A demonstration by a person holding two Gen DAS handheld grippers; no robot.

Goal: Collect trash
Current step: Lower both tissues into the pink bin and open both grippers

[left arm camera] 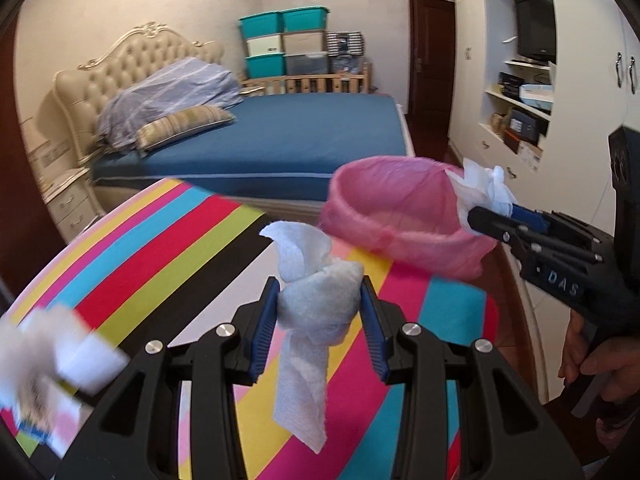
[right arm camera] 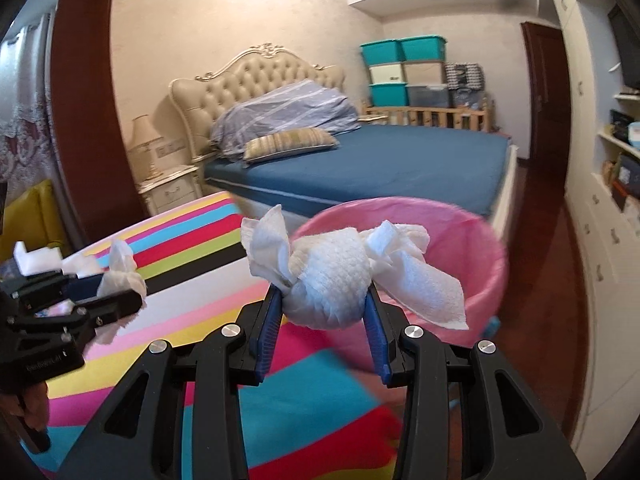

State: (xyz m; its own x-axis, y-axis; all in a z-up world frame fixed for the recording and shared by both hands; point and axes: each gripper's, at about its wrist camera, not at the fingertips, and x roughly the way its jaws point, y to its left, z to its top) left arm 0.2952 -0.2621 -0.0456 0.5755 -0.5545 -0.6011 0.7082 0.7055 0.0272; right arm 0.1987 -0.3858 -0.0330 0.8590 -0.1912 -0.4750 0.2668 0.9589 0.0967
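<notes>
Tissue wad (right arm camera: 330, 280) between right fingers (right arm camera: 270, 312)

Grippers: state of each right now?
Left gripper: shut on a crumpled paper towel.
Right gripper: shut on a second paper wad, near the pink-lined bin.

This is a bedroom in a home. A big bed (right arm camera: 380, 160) with a blue sheet fills the middle. A lamp (right arm camera: 145, 136) stands beside the bed. Storage boxes (right arm camera: 404, 70) are stacked behind the bed. A striped table (left arm camera: 160, 248) sits near the bed's foot.
</notes>
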